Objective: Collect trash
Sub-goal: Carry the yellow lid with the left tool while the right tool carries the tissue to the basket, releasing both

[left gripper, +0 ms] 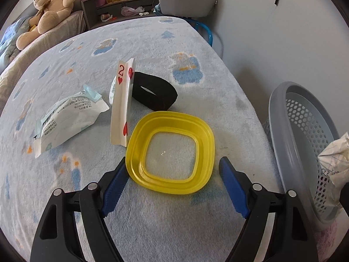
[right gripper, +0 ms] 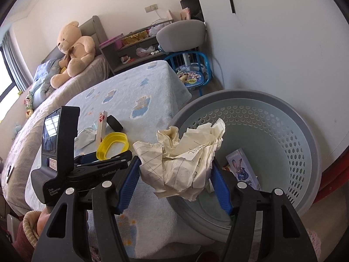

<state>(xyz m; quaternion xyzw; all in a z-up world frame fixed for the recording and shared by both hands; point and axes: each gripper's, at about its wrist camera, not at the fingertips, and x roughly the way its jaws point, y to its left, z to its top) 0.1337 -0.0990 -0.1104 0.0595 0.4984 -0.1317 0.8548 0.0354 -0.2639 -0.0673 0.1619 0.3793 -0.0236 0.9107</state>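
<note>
Your left wrist view shows your left gripper [left gripper: 173, 182] with jaws released and spread to either side of the yellow lid [left gripper: 171, 152], a rounded-square plastic ring with a clear centre lying flat on the fleecy blue blanket [left gripper: 196, 50], beside a folded card [left gripper: 122, 102], a glossy wrapper [left gripper: 67, 120] and a black band [left gripper: 156, 92]. Only your right wrist view shows your right gripper [right gripper: 175, 180] clenched on the crumpled lined paper [right gripper: 183, 155], held over the rim of the round, perforated grey basket [right gripper: 283, 131]. It also shows a printed box [right gripper: 242, 168] lying inside the basket, and your left hand [right gripper: 41, 220] on the other tool.
</note>
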